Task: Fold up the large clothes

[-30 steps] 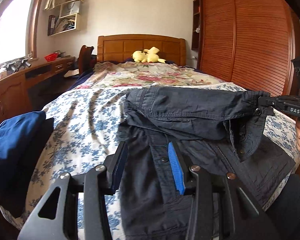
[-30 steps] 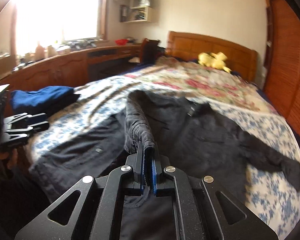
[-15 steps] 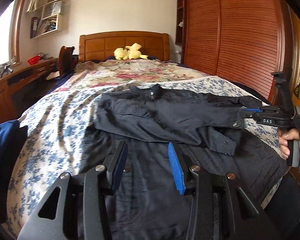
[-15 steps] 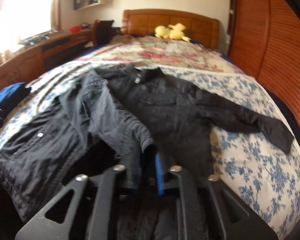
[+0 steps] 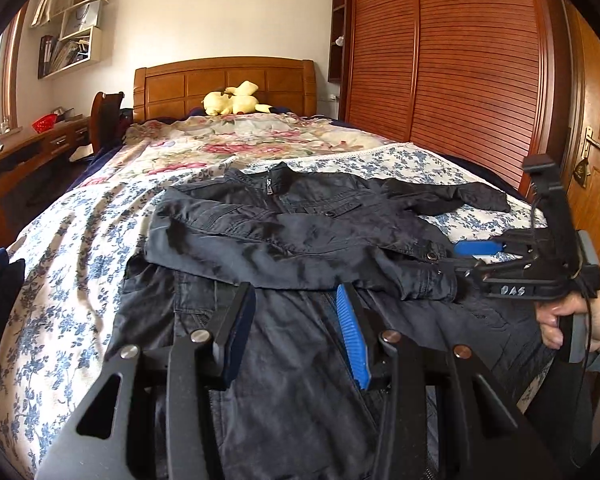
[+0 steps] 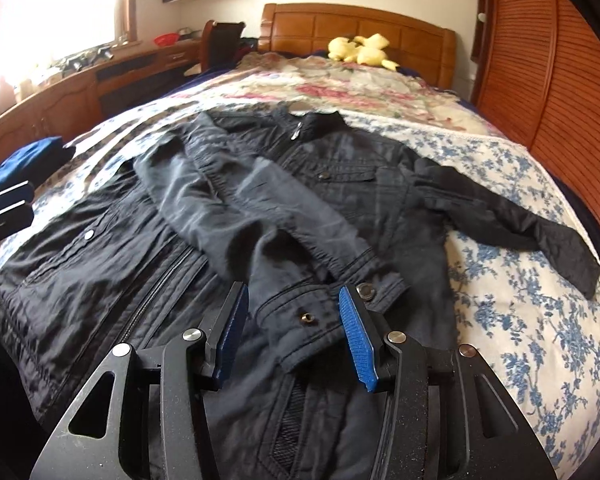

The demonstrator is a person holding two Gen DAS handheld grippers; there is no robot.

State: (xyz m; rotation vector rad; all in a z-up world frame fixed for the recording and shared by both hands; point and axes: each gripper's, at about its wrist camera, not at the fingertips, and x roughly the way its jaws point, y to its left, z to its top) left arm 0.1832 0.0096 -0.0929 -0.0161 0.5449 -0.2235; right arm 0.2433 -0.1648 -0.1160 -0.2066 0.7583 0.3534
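With both the left gripper (image 5: 296, 330) and right gripper (image 6: 294, 330) spread and holding nothing, the dark jacket (image 6: 236, 216) lies across the floral bedspread (image 6: 512, 320), where its 1 crossed sleeve (image 6: 268, 220) could slide off and undo the fold.

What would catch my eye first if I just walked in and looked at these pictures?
Probably the dark jacket spread across the flowered bedspread, one sleeve folded over its front and the other sleeve trailing toward the wardrobe side. Close to each camera, an open gripper with blue pads hovers over it: right, left. A yellow plush toy lies by the headboard.
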